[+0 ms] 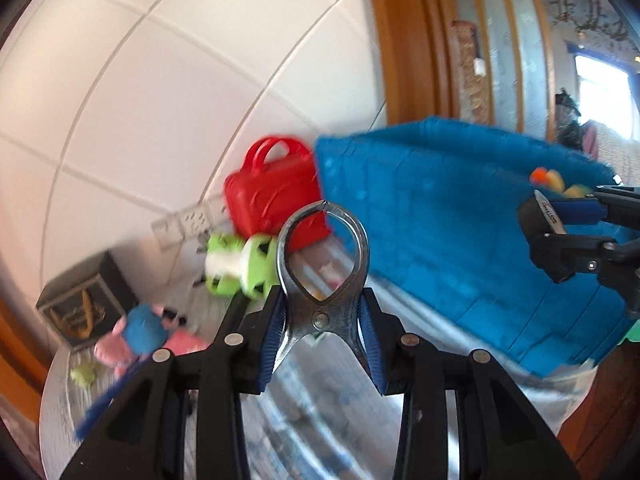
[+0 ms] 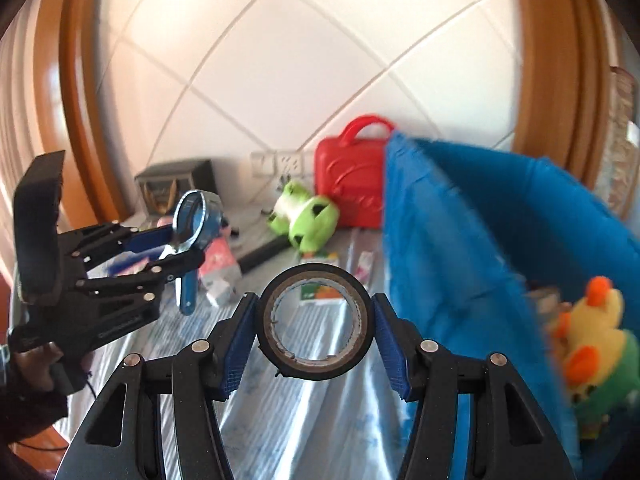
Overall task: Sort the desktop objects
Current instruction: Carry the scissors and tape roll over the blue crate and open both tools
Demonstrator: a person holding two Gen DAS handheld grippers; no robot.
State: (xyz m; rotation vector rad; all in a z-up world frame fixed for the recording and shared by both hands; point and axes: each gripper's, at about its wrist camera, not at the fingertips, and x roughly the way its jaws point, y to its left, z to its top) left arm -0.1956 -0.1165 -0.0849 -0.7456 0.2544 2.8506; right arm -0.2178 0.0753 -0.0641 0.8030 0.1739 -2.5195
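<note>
Left gripper [image 1: 323, 332] clamps one metal clip [image 1: 322, 264]; my right gripper [image 2: 316, 332] grips one tape roll [image 2: 316, 322]. Blur smears table [image 2: 320, 412] clutter.

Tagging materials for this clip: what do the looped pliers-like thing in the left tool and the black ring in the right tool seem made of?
The silver looped pliers-like clamp: apparently bare metal, shiny with bright glints and a centre rivet. The black roll of tape: probably glossy plastic tape wound on a pale core, judging by the layered edge and ragged inner rim.
</note>
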